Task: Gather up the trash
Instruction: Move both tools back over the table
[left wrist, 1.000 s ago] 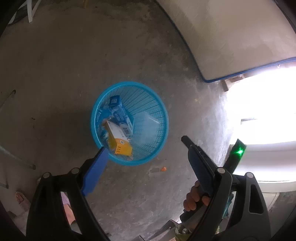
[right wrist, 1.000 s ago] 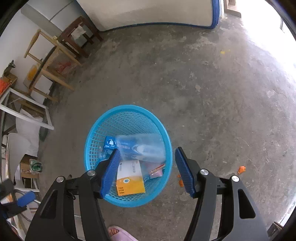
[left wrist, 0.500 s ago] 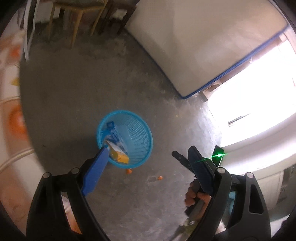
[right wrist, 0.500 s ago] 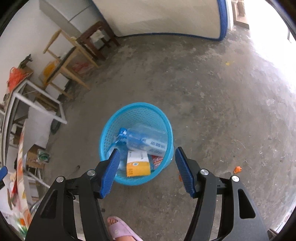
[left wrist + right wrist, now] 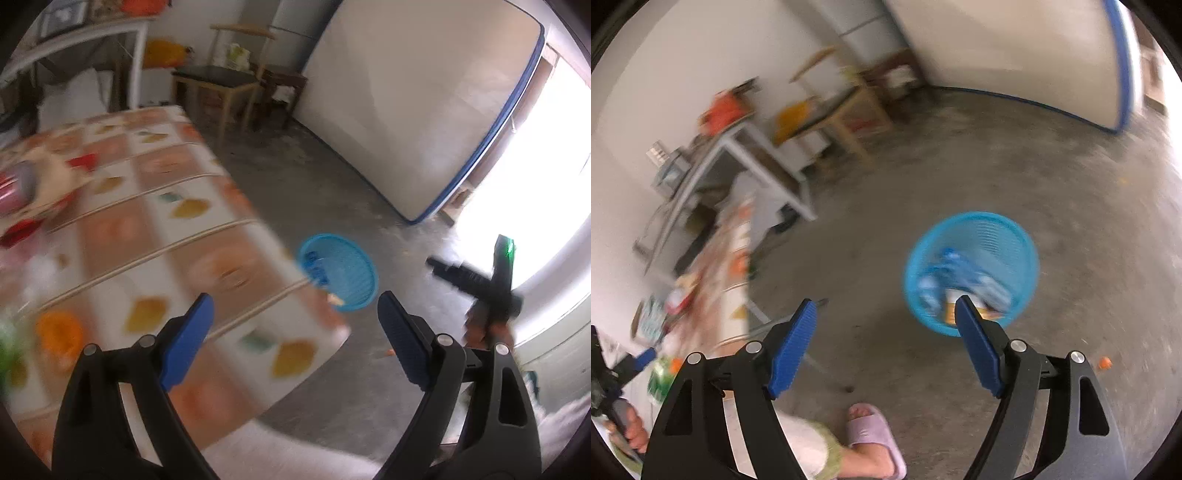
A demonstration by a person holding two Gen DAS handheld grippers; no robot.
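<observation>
Between pickups: blue basket [image 5: 971, 273] on the floor beside the table [image 5: 155, 236], holding boxes; left gripper [image 5: 291, 332] wide and empty, right gripper [image 5: 886, 343] empty with jaws opening; next move, probably, is choosing litter from the blurred tabletop.

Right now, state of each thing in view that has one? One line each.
Blue mesh plastic basket: upright on the concrete floor, holding boxes and wrappers, not full.
Left gripper: open, nothing between its fingers.
Right gripper: jaws opening, nothing between them.
Patterned tablecloth table: items on its far end, too blurred to name.
Small orange scrap: loose on the floor, outside the basket.
</observation>
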